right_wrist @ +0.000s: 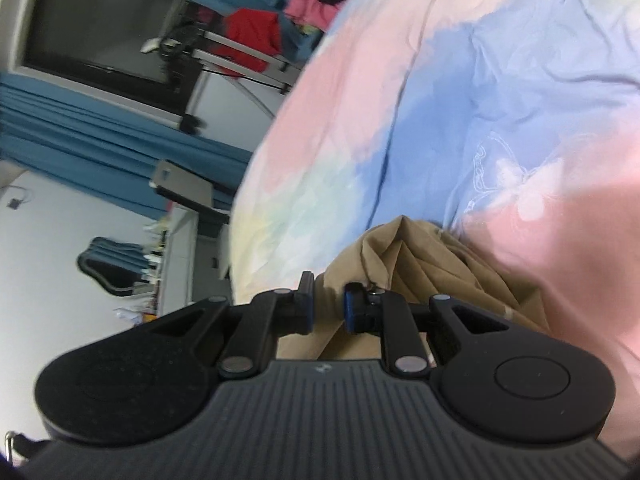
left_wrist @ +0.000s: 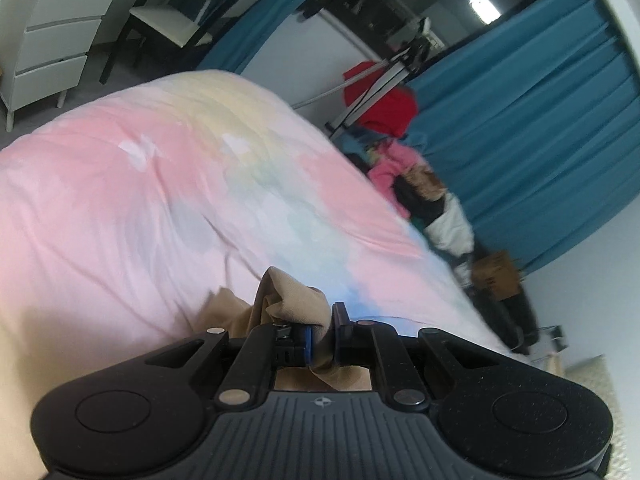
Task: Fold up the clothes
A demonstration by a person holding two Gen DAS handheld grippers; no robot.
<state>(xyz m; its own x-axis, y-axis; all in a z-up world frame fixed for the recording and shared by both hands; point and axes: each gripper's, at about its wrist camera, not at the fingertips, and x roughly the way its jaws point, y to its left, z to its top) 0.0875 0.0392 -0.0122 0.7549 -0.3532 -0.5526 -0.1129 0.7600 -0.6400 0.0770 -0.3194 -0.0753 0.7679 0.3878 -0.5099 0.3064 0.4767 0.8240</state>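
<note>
A tan garment (left_wrist: 294, 300) is bunched between the fingers of my left gripper (left_wrist: 322, 330), which is shut on a fold of it above the pastel bedspread (left_wrist: 160, 200). In the right wrist view the same tan garment (right_wrist: 420, 260) hangs in pleated folds. My right gripper (right_wrist: 329, 306) is shut on its cloth, with fabric filling the narrow gap between the blue-padded fingers. The garment drapes down toward the bedspread (right_wrist: 480, 80) below.
A pile of clothes (left_wrist: 404, 168) in pink, red and white lies past the bed's far edge. Blue curtains (left_wrist: 540, 140) hang behind. A white dresser (left_wrist: 52, 40) and chair stand far left. A tripod stand (right_wrist: 240, 52) and a mirror (right_wrist: 108, 264) are beside the bed.
</note>
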